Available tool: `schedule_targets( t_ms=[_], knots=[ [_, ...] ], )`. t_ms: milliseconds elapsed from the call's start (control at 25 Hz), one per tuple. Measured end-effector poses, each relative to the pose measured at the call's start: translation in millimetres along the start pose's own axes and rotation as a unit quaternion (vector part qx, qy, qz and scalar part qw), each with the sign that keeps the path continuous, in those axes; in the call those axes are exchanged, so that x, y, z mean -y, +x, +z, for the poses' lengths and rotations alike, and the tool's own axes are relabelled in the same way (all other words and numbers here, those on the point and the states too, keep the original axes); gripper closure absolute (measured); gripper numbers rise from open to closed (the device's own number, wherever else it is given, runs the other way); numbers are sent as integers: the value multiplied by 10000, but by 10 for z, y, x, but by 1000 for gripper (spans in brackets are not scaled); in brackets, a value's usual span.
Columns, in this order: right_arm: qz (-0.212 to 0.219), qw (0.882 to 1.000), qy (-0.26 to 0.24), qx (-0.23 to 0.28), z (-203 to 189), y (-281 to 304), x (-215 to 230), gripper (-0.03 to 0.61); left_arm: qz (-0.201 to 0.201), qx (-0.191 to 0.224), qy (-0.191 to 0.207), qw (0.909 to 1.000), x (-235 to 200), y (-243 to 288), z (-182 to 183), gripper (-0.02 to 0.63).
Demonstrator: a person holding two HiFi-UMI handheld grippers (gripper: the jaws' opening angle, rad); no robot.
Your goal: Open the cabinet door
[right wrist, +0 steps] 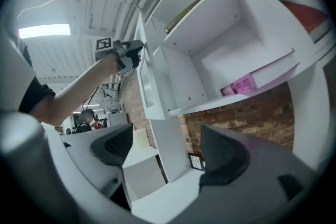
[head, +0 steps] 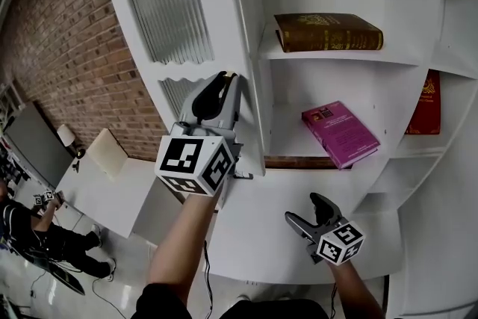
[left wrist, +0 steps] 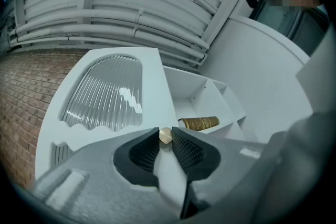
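The white cabinet door [head: 168,48], with an arched ribbed glass pane, stands swung out to the left of the open shelves. My left gripper [head: 222,82] is raised at the door's right edge. In the left gripper view it [left wrist: 165,134] is shut on the small brass door knob [left wrist: 165,136], which sits pinched between the two black pads [left wrist: 186,150]. My right gripper [head: 308,210] hangs low in front of the cabinet's bottom ledge. It [right wrist: 168,147] is open with nothing between its jaws.
A brown book [head: 328,32] lies on the upper shelf, a pink book [head: 340,134] on the shelf below, and a red book [head: 426,104] stands at the right. A brick wall [head: 71,48] runs behind on the left. A seated person [head: 30,231] is at far left, by a white table [head: 104,190].
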State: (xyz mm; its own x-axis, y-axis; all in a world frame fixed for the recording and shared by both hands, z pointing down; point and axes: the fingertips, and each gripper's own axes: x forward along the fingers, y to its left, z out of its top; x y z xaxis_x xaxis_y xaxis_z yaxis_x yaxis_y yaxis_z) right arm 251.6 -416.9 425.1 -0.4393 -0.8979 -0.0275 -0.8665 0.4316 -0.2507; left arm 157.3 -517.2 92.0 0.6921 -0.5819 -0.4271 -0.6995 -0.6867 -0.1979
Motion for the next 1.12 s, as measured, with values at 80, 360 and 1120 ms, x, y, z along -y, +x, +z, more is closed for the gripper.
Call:
schedule_targets(
  t_ms=[80,360,1120],
  knots=[
    [131,9998,-67,-97,-20,108,-20,180,15,8,-48,10000,-2,-31,22,529],
    [523,9982,-141,-249,46,481,-66,190,60,-6,-112,9999,-1,-88,48,531],
    [1008,9931,-382,-471,272,1248,-212,362,138,-123,-75,9998,-5,-78,47,531]
  ],
)
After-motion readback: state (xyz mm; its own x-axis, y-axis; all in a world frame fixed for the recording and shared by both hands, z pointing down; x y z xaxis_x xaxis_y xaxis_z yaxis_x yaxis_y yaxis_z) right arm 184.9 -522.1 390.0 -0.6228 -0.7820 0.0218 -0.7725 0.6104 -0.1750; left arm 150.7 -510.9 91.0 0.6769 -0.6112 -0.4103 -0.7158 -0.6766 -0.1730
